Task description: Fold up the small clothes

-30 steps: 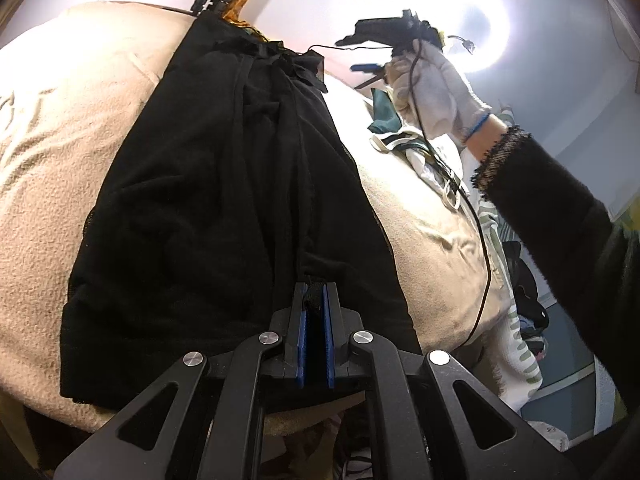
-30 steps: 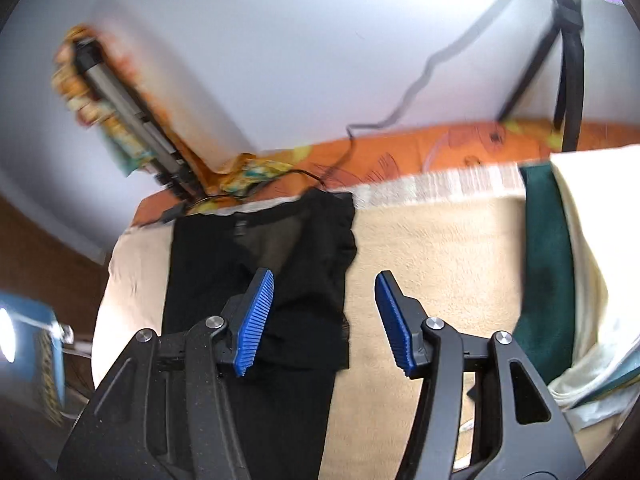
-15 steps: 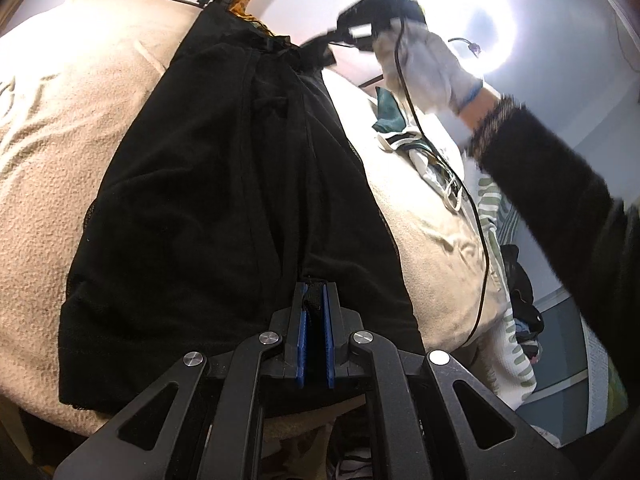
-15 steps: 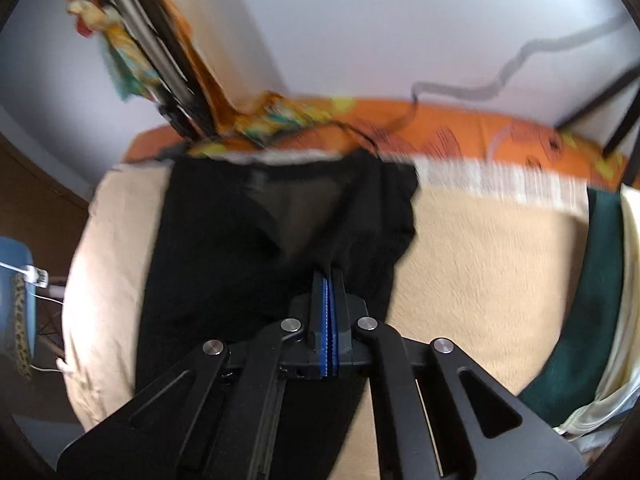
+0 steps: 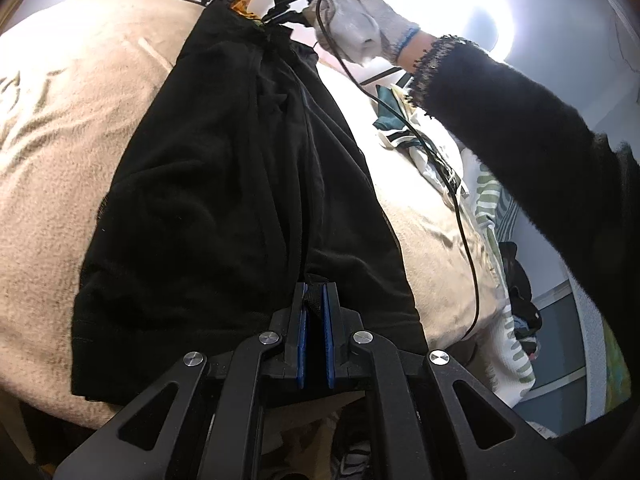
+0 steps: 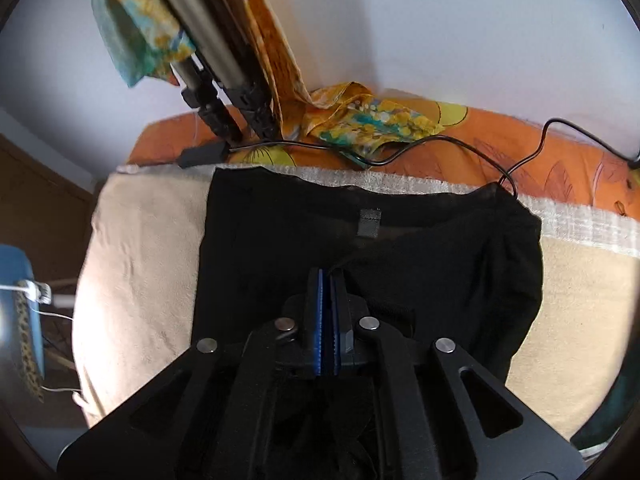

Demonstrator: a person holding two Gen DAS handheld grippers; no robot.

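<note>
where the black garment [image 5: 224, 184] lies flat on the beige blanket [image 5: 52, 168], the left gripper [image 5: 313, 300] is clenched on its near hem; the right gripper [image 6: 328, 280], held by a gloved hand [image 5: 352, 28], pinches fabric at the far collar end, its jaws having just eased slightly apart

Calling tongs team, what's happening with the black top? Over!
Left tongs shut on black top's near hem. Right tongs pinching far end. Cable touching its collar.
</note>
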